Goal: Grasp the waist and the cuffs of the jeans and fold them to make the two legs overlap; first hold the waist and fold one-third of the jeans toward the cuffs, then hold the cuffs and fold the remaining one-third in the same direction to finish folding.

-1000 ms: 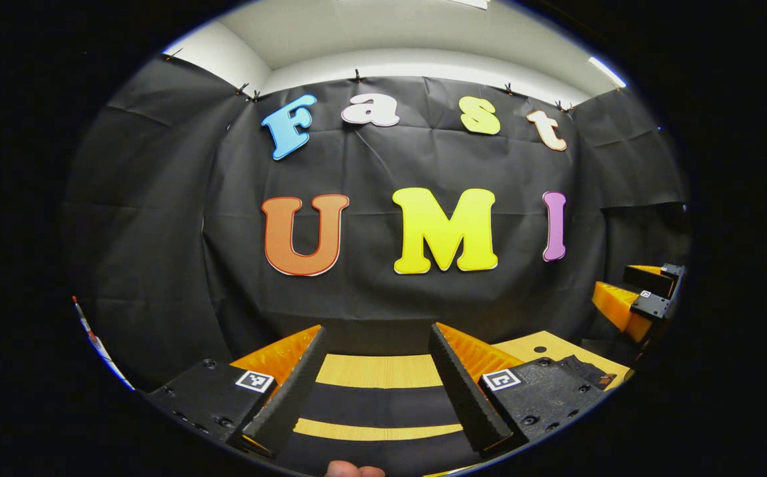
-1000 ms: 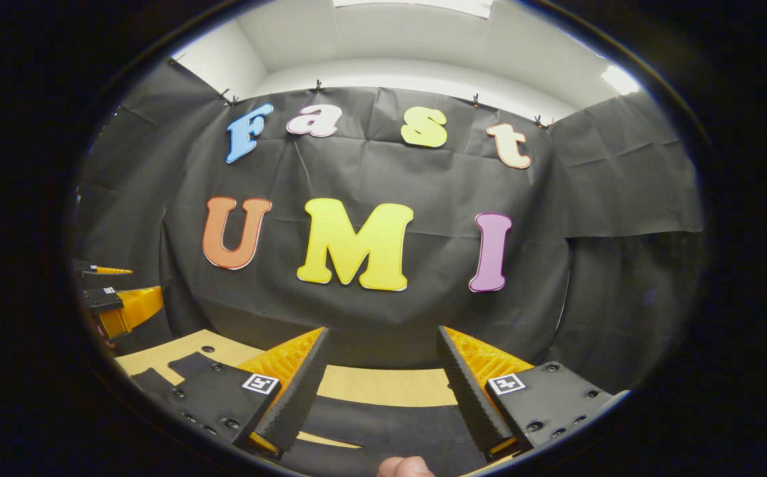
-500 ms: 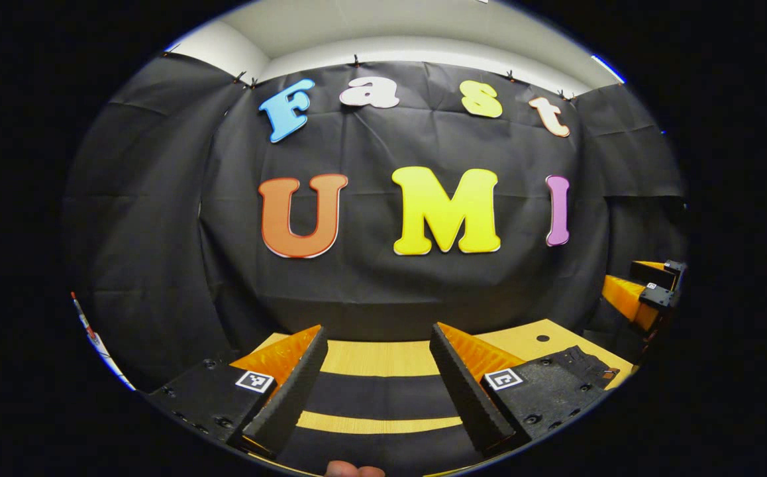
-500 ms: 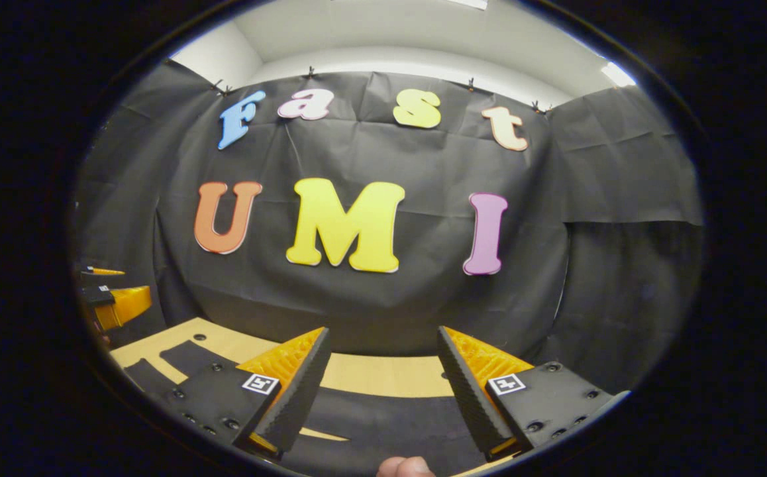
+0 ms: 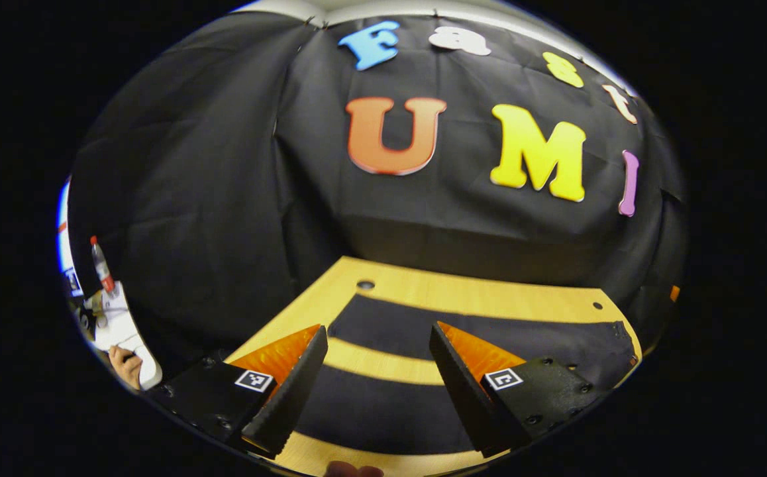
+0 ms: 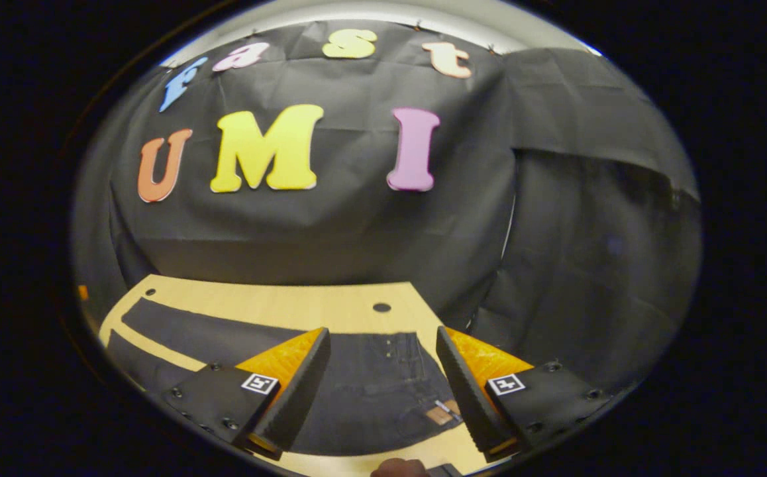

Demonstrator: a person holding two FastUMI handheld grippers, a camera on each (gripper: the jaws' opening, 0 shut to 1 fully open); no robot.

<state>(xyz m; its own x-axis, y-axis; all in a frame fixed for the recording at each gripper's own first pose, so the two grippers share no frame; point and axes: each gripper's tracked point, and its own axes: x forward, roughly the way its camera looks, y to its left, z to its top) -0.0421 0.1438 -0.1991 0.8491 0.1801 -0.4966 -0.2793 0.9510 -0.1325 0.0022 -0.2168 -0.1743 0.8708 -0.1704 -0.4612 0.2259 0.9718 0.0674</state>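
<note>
Black jeans [image 6: 370,384] with a tan waist patch [image 6: 438,415] lie on a pale wood-grain table [image 5: 463,295].

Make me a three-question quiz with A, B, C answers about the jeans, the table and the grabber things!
1. Where do the jeans lie?
A. flat on the table
B. hanging on the wall
C. on the floor

2. What colour is the table top?
A. white
B. light wood
C. green

3. How are the two grippers?
A. both shut on the jeans
B. one open, one shut
C. both open, holding nothing

Answers:
1 A: the dark jeans are spread out on the table, both legs apart in the left gripper view.
2 B: bare light wood shows around and between the legs.
3 C: the left gripper and right gripper each have fingers spread wide above the cloth.
</note>
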